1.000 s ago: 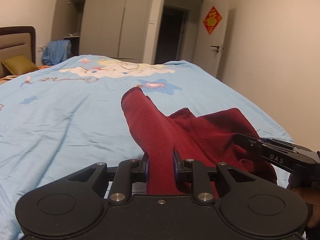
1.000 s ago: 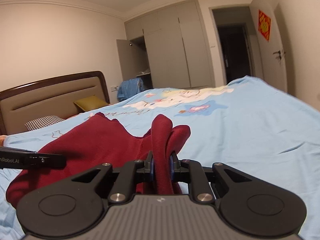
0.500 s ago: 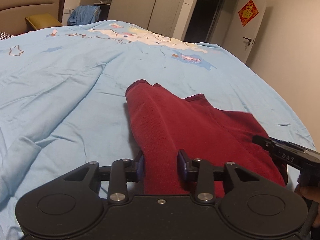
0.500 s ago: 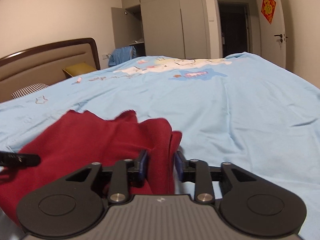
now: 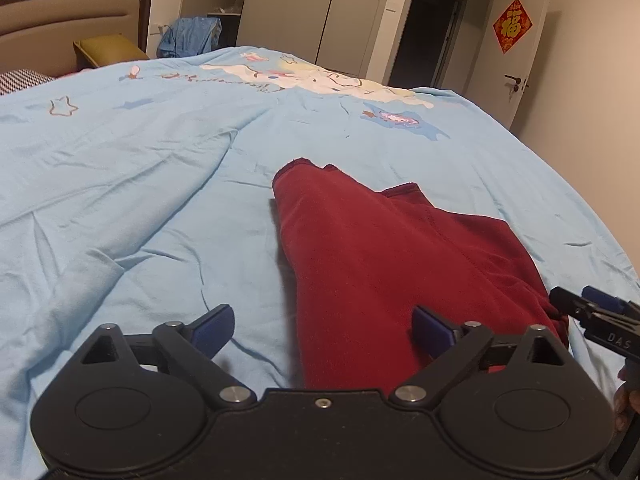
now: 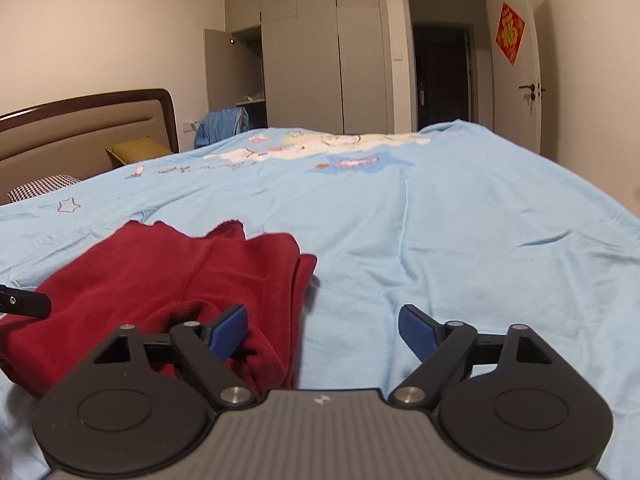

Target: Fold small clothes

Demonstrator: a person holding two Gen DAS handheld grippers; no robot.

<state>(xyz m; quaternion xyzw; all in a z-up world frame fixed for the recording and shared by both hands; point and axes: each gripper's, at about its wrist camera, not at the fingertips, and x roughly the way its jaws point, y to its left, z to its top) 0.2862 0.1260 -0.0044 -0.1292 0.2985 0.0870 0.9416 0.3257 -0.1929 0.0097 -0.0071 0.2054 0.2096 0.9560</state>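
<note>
Both hand-held grippers, left and right, just released red garment; jaws wide open; fold laid on bed.

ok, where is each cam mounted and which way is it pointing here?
Left wrist: on the left gripper, looking along its open fingers over the red garment toward the wardrobe; a bit of hand shows at right.
Right wrist: on the right gripper, open, facing across the blue bedspread to the headboard.
Shared: garment, bedspread, wardrobe, doorway, each other's gripper tip.
</note>
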